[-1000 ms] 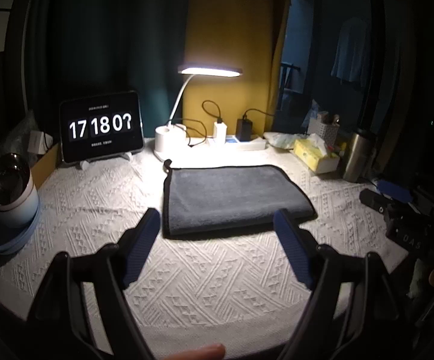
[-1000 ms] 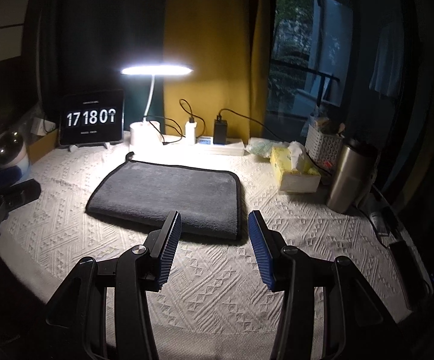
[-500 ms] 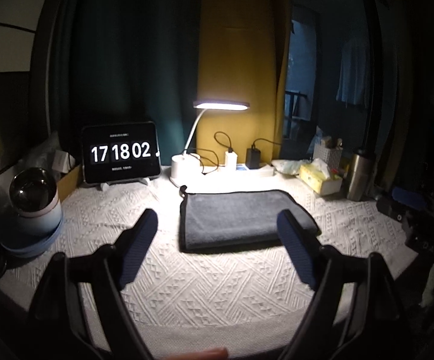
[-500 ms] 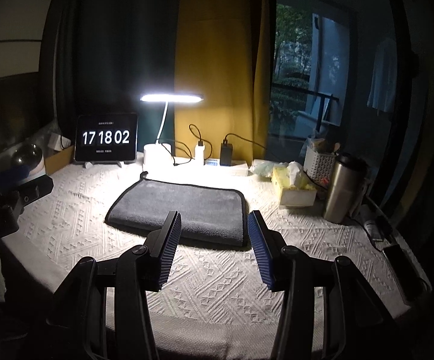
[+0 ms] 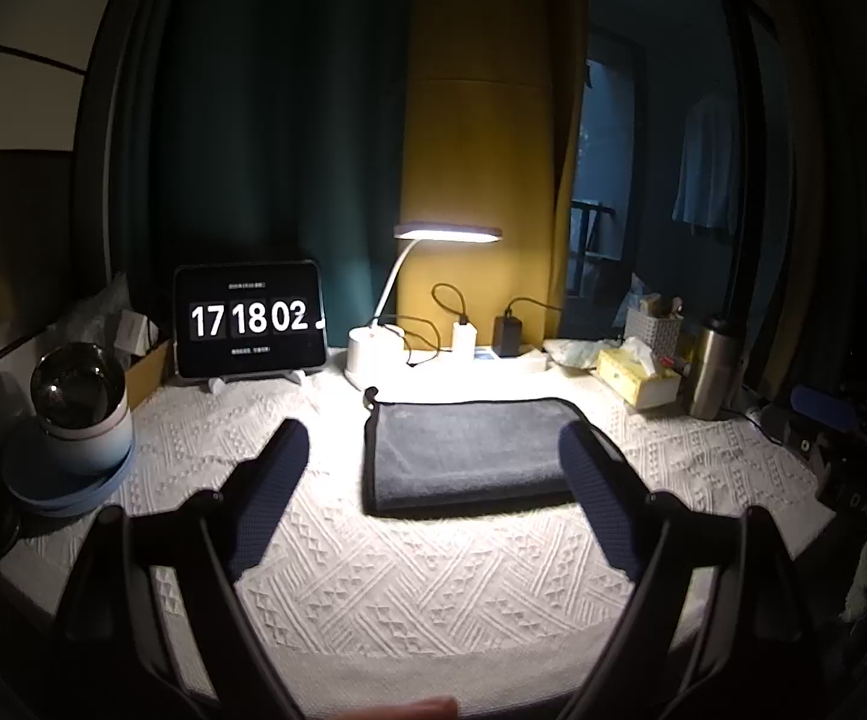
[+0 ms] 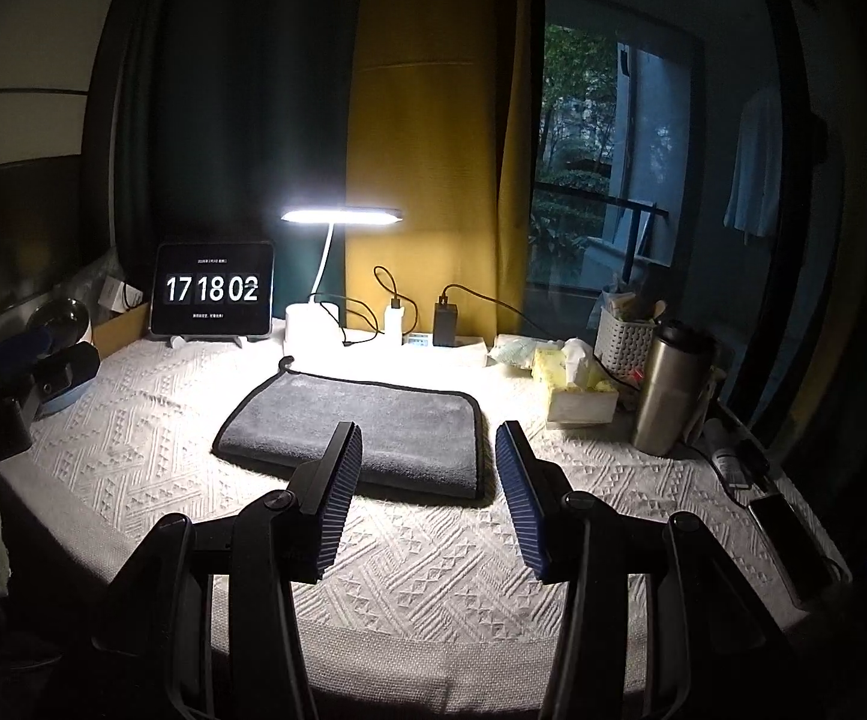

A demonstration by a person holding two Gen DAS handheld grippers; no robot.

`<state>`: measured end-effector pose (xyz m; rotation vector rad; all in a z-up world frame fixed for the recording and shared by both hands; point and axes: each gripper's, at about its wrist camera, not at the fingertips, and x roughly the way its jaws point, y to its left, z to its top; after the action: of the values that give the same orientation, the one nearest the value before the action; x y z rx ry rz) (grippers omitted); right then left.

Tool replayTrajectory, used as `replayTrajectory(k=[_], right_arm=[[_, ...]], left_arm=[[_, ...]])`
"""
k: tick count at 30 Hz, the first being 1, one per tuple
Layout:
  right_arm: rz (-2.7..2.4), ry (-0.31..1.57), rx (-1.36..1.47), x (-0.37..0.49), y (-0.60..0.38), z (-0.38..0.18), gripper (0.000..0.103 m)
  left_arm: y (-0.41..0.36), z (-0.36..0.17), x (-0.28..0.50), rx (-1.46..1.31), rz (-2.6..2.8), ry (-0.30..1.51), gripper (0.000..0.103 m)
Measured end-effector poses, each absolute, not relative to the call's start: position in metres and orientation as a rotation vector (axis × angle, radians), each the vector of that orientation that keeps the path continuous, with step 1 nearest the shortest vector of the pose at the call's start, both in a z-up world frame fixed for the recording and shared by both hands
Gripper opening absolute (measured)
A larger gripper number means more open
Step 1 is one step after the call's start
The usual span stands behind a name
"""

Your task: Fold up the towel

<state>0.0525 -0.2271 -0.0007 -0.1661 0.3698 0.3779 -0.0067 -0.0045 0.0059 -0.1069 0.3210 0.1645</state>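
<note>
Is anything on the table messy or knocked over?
Nothing stands out. The grey towel lies flat and folded on the white tablecloth, and the lamp, clock screen and steel bottle all stand upright.

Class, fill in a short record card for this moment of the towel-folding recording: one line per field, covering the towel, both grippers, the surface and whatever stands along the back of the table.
towel: grey towel, lying flat and folded on the table, dark trim around its edge
left gripper: jaws open, empty, held back from the towel
right gripper: jaws open, empty, clear of the towel
surface: white textured tablecloth
back row: clock display reading 17 18 02, lit desk lamp
right side: tissue box, steel tumbler
</note>
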Motion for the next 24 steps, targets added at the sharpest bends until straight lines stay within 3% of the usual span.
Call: replayTrajectory(k=[24], right_arm=[[0.38,0.375,-0.17,0.0524,-0.2245,-0.0032,0.049]], left_arm=[[-0.0029,0.0019,-0.0058,-0.128,0.176,0.341,0.086]])
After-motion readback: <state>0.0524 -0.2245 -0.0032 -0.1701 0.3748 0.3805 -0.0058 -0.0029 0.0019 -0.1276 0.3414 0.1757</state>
